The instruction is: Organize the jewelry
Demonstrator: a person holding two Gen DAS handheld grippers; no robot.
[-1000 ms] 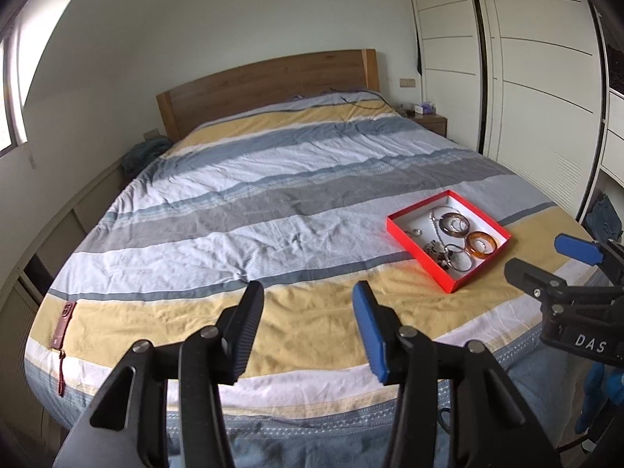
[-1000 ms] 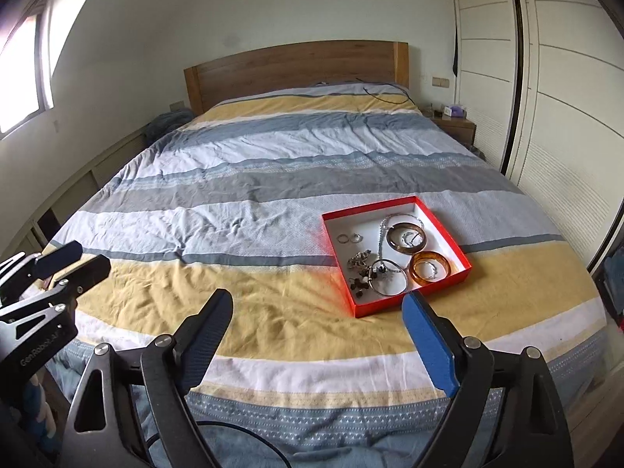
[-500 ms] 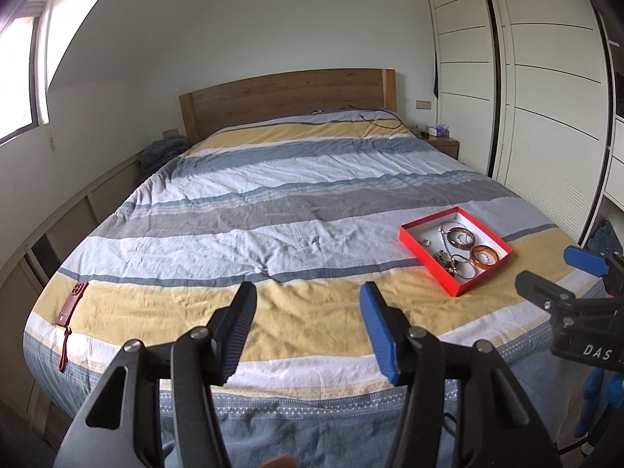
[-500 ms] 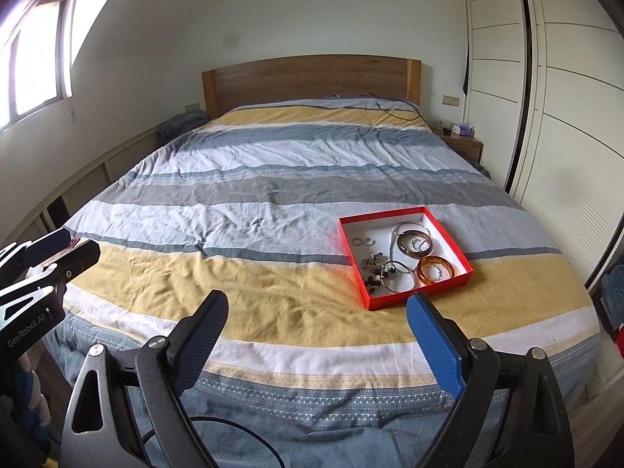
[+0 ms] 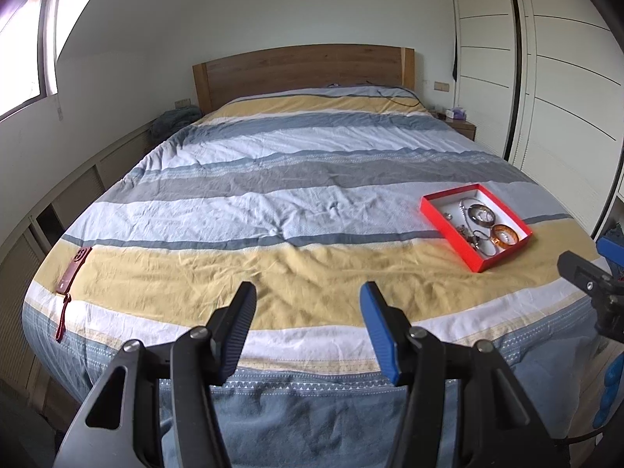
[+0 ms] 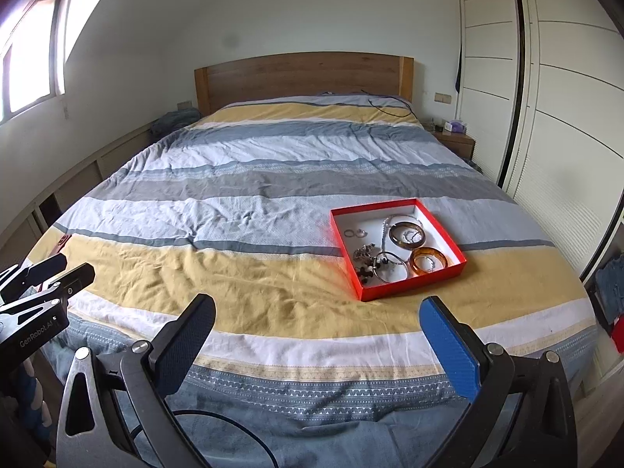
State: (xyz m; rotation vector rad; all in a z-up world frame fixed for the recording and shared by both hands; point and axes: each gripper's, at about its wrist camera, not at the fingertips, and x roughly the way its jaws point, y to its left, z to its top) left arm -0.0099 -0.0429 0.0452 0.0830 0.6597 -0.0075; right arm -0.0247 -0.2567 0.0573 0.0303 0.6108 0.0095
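A red box (image 6: pixel 448 234) with a white inside lies on the striped bed, right of centre; it also shows in the left wrist view (image 5: pixel 444 214). It holds an amber bangle (image 6: pixel 429 260), a dark bangle (image 6: pixel 406 234), silver rings (image 6: pixel 355 233), a silver hoop and a chain tangle (image 6: pixel 368 259). My right gripper (image 6: pixel 316 329) is open and empty, near the foot of the bed, short of the box. My left gripper (image 5: pixel 308 312) is open and empty, left of the box. Each gripper shows at the edge of the other's view.
A red leather strap item (image 5: pixel 74 269) lies at the bed's left edge. The wooden headboard (image 6: pixel 304 78) is at the far end, a nightstand (image 6: pixel 454 140) beside it. White wardrobe doors (image 6: pixel 565 97) line the right side. A black cable (image 6: pixel 386 107) lies near the pillows.
Both grippers have pulled back and up from the bed, so the box looks smaller and farther. Both stay open and empty.
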